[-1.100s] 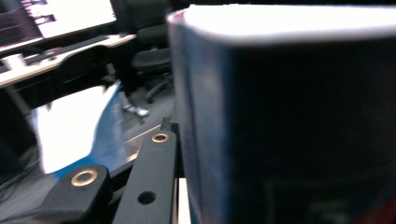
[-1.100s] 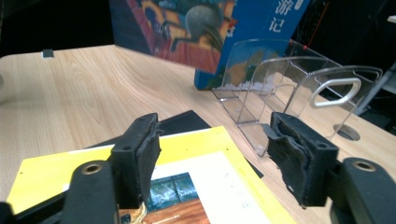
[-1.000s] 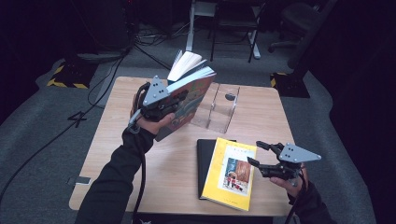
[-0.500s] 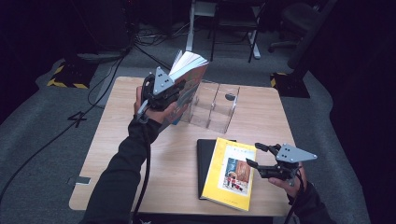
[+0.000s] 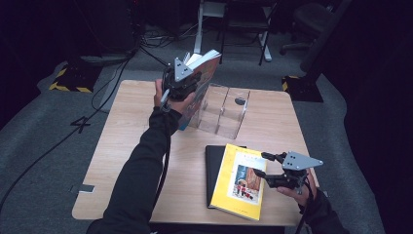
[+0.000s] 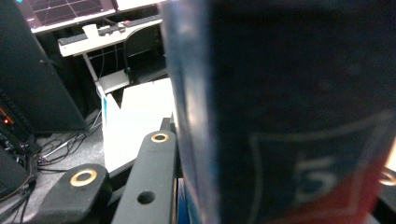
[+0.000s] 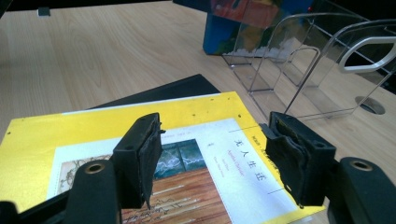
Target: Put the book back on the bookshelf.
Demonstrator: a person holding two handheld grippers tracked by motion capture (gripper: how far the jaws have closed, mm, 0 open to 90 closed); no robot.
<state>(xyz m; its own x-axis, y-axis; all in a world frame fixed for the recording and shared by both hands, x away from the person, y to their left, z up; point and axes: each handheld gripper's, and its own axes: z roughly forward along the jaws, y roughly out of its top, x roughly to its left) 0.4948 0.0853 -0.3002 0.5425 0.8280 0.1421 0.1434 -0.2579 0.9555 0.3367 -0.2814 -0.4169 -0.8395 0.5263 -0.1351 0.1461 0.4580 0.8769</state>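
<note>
The left tool (image 5: 181, 80) pinches a blue-spined book (image 5: 202, 83), marked "5" on its cover, at top centre, beside the clear rack (image 5: 225, 111). The right tool (image 7: 212, 156), jaws spread with nothing between them and just narrowing, hovers over the yellow book (image 7: 37, 135), whose small Chinese title is unclear, at lower right on the worktop (image 5: 126, 146).

Colourful book (image 5: 203, 80) held tilted upright, pages fanned, beside clear rack's (image 5: 224, 111) left end.

Books: three, namely a blue book (image 5: 202, 80) at 11 o'clock, a yellow book (image 5: 239, 181) at 5 o'clock, and a black book (image 5: 213, 168) under the yellow one
Clear racks: one rack (image 5: 225, 111) at 12 o'clock
Grippers: two, left gripper (image 5: 182, 83) and right gripper (image 5: 260, 164)
Tables: one table (image 5: 122, 146)
</note>
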